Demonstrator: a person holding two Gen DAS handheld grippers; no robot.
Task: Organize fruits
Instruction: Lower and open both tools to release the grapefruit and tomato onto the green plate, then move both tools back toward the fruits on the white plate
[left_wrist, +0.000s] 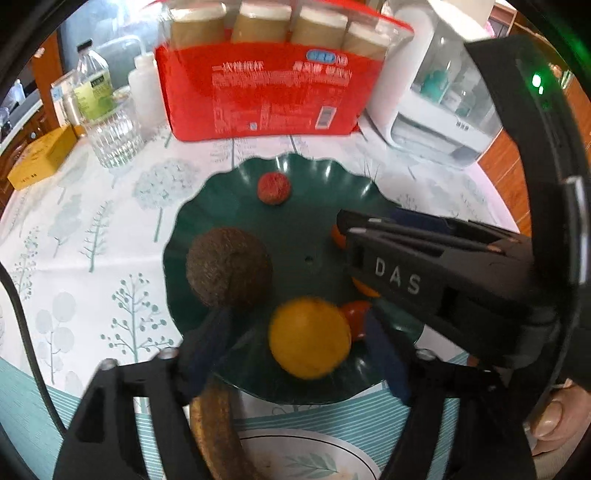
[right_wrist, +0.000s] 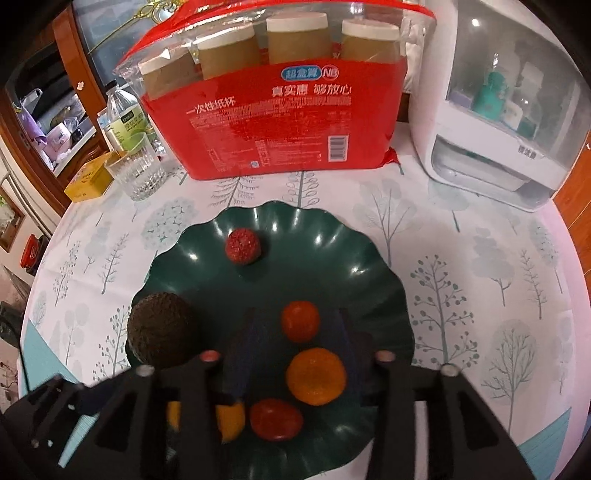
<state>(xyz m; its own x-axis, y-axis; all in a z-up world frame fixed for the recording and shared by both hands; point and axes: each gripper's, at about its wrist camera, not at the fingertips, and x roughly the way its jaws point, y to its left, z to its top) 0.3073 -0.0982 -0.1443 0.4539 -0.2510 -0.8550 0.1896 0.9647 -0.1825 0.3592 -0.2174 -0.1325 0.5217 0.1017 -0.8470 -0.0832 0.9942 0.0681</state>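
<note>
A dark green wavy plate (left_wrist: 303, 229) (right_wrist: 369, 280) holds several fruits: a red lychee (left_wrist: 273, 187) (right_wrist: 244, 246), a brown avocado (left_wrist: 229, 266) (right_wrist: 162, 334), a yellow-orange fruit (left_wrist: 309, 338) (right_wrist: 231, 421), a red tomato (left_wrist: 355, 317) (right_wrist: 276, 419), an orange (right_wrist: 316, 375) and a small red-orange fruit (right_wrist: 300, 320). My left gripper (left_wrist: 295, 354) is open around the yellow-orange fruit, just above the plate. My right gripper (right_wrist: 295, 354) is open over the plate, its fingers either side of the orange; it shows in the left wrist view (left_wrist: 424, 266).
A red pack of paper cups (left_wrist: 266, 92) (right_wrist: 273, 110) stands behind the plate. A glass (left_wrist: 112, 138) (right_wrist: 136, 171), bottles and a yellow box (left_wrist: 40, 158) are at the back left, a white appliance (right_wrist: 506, 122) at the back right. A banana (left_wrist: 218, 432) and a white plate (left_wrist: 306, 458) lie near.
</note>
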